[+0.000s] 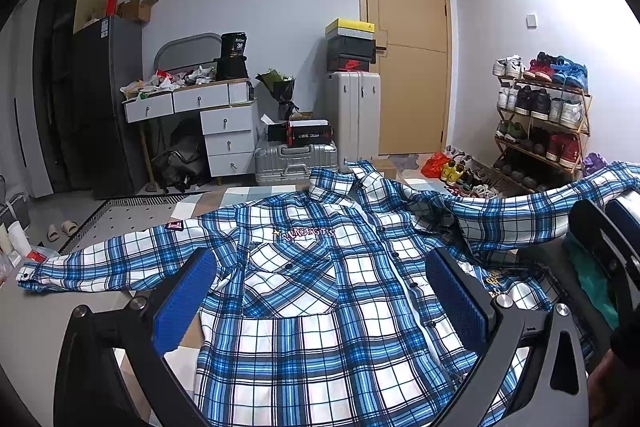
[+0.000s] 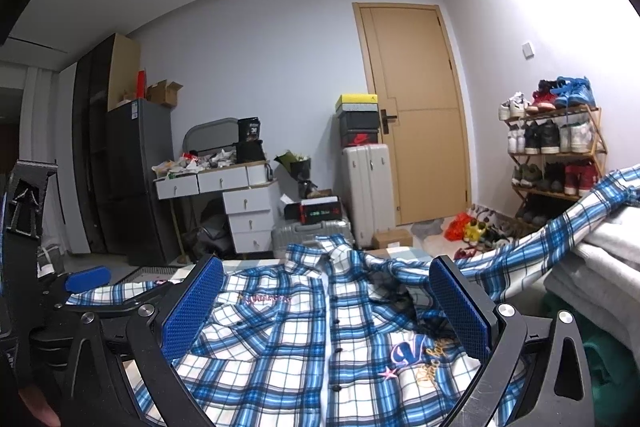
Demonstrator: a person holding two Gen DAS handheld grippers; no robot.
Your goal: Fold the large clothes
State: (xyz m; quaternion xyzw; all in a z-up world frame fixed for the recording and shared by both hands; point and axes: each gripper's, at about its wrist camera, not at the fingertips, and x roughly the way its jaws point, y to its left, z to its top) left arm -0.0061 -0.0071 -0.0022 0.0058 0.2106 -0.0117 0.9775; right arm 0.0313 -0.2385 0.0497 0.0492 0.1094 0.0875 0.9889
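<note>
Left tool (image 1: pixel 320 291): fingers spread wide, blue ribbed pads (image 1: pixel 182 301) apart over the shirt's chest; nothing pinched between them, and I cannot tell whether they touch the cloth.
Right tool (image 2: pixel 326 305): likewise spread wide, hanging over the button strip of the shirt, holding nothing; it also shows at the right edge of the left view.
Shirt (image 1: pixel 320 307): a big blue, white and black plaid one, lying front up and buttoned on the surface (image 1: pixel 36 311), collar toward the far wall, both sleeves stretched out sideways.
Right sleeve end (image 2: pixel 600 195): runs up over a stack of folded pale cloth (image 2: pixel 600 259) at the right.
Writing on the shirt: pink-and-white stitched lettering on one chest side (image 1: pixel 308 234), too warped for me to read surely; on the other, a large blue "V" (image 2: pixel 406 351) with gold script and a pink star under it; a small dark patch on the left sleeve (image 1: pixel 175 225).
Shoe boxes (image 1: pixel 351 45): stacked on a pale upright suitcase (image 1: pixel 352 119) by the door; the bottom box carries a red swoosh, the top one is yellow.
Black bag on the drawers (image 1: pixel 234 47): shows the number "36".
Shoe rack (image 1: pixel 544 115): full of sneakers, against the right wall.
</note>
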